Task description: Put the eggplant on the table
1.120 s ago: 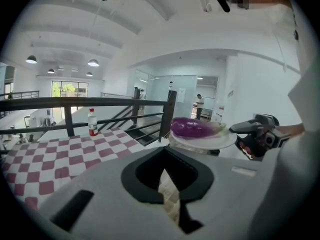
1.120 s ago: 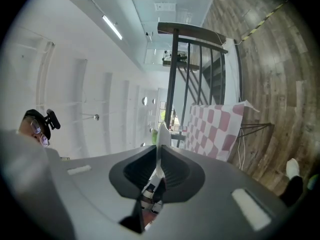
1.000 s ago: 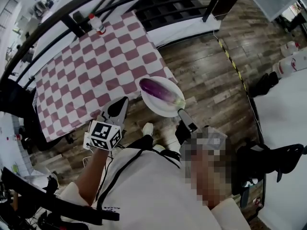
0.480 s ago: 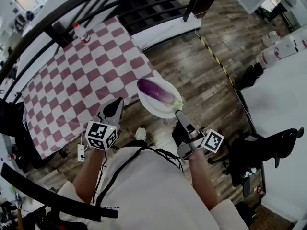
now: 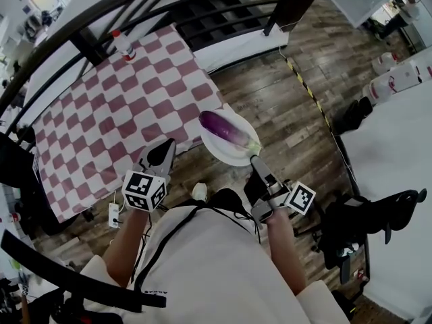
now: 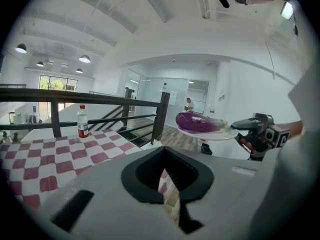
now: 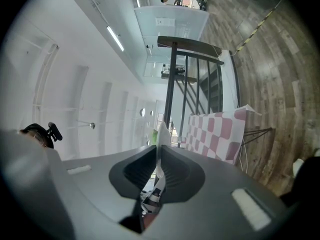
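Observation:
A purple eggplant (image 5: 225,128) lies on a white plate (image 5: 237,155) held in the air just off the near right corner of the pink-and-white checkered table (image 5: 115,110). My right gripper (image 5: 256,162) is shut on the plate's near rim; in the right gripper view the plate (image 7: 161,134) shows edge-on between the jaws of the right gripper (image 7: 157,151). My left gripper (image 5: 164,151) hovers over the table's near edge, left of the plate, shut with nothing in it. The left gripper view shows the eggplant (image 6: 197,122), the plate (image 6: 216,133) and the right gripper (image 6: 245,127) ahead to the right.
A red-capped bottle (image 5: 123,44) stands at the table's far corner. A black railing (image 5: 88,42) runs behind the table, with stairs beyond. Wood floor (image 5: 297,113) lies to the right, with a black office chair (image 5: 368,218) and a white table (image 5: 398,154) there.
The plate with the eggplant has stayed by the table's corner in the right gripper. The head view has shifted a little, and the right gripper's marker cube now shows.

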A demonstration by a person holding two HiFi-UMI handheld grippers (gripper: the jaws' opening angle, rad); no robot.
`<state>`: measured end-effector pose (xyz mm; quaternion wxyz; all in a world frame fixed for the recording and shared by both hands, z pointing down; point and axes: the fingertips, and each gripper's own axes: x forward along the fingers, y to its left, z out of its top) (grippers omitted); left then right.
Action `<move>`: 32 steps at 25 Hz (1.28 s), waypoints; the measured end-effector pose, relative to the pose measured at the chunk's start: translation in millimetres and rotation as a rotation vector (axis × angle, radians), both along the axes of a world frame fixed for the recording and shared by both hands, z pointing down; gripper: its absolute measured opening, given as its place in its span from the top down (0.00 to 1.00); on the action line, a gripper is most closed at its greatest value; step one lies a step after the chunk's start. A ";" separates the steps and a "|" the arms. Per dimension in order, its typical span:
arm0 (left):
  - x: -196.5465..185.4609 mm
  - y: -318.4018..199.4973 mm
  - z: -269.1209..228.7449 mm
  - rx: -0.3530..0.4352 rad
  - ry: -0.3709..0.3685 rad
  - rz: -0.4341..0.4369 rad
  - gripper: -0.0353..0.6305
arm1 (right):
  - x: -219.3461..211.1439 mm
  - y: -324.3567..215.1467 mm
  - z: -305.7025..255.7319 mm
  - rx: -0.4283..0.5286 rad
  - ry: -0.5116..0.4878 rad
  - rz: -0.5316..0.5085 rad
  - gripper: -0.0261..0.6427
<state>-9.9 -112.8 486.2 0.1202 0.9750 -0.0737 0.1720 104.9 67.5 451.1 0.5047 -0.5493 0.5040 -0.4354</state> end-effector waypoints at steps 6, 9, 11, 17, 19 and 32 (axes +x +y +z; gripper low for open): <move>-5.2 -19.8 -3.2 -0.005 0.009 -0.056 0.95 | 9.7 -30.1 2.6 -0.006 0.010 -0.056 0.91; -8.6 -26.7 -0.5 -0.004 0.002 -0.080 0.95 | 15.3 -44.2 5.5 -0.003 -0.001 -0.078 0.91; -8.7 -32.5 0.0 -0.004 -0.002 -0.105 0.95 | 22.4 -53.3 6.5 0.002 -0.007 -0.096 0.91; -1.1 -51.4 0.7 -0.008 -0.004 -0.183 0.95 | 43.9 -83.6 16.2 0.001 0.002 -0.179 0.91; 5.5 -56.5 1.2 -0.006 -0.007 -0.203 0.95 | 52.4 -94.6 18.5 0.006 0.006 -0.214 0.91; 43.9 -94.2 4.2 -0.004 -0.026 -0.366 0.95 | 101.8 -169.4 38.1 0.054 0.061 -0.473 0.91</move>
